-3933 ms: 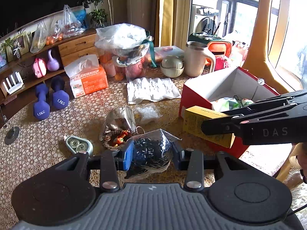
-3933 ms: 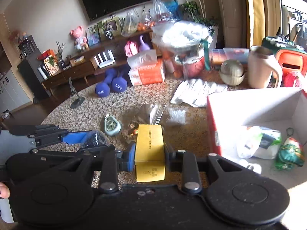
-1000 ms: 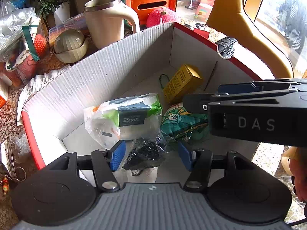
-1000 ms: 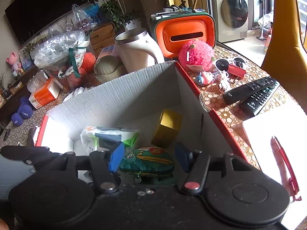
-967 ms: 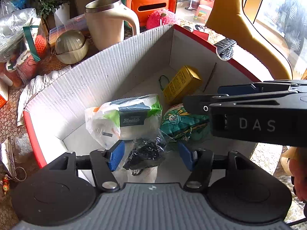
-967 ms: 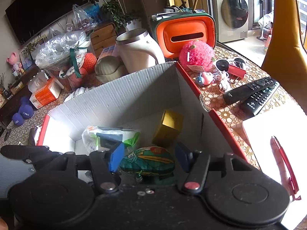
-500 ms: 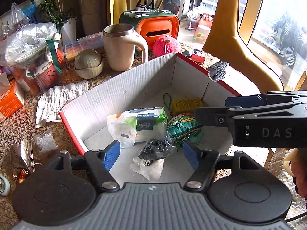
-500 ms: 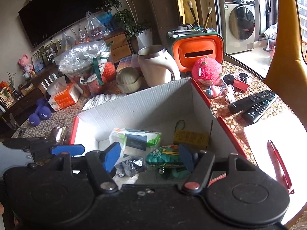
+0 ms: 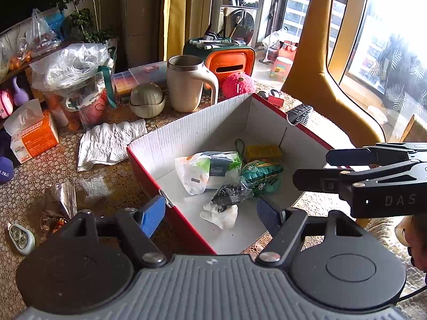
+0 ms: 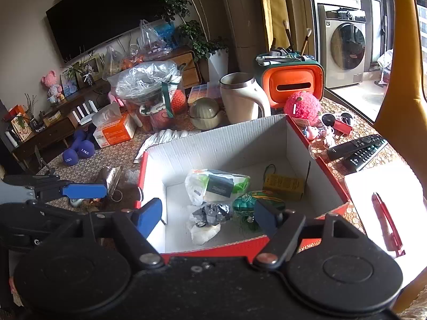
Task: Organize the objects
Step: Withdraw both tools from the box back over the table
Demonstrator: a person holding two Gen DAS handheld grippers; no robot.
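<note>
Red-rimmed box (image 9: 186, 133) below two opening, empty tools — left tool (image 9: 210, 216), right tool (image 10: 208, 217).

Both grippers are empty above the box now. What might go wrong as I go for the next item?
Judging from the views: the left gripper and right gripper, jaws opening, hang close together and may collide. The foil packet lies beside small loose bits that could scatter. The box wall may snag an arm.

a home living room: a tv (image 10: 106, 13) on the far wall, a sideboard (image 10: 53, 128) beneath it, a washer (image 10: 344, 45) far right, dumbbells (image 10: 80, 152) and a cluttered table (image 10: 112, 154).
</note>
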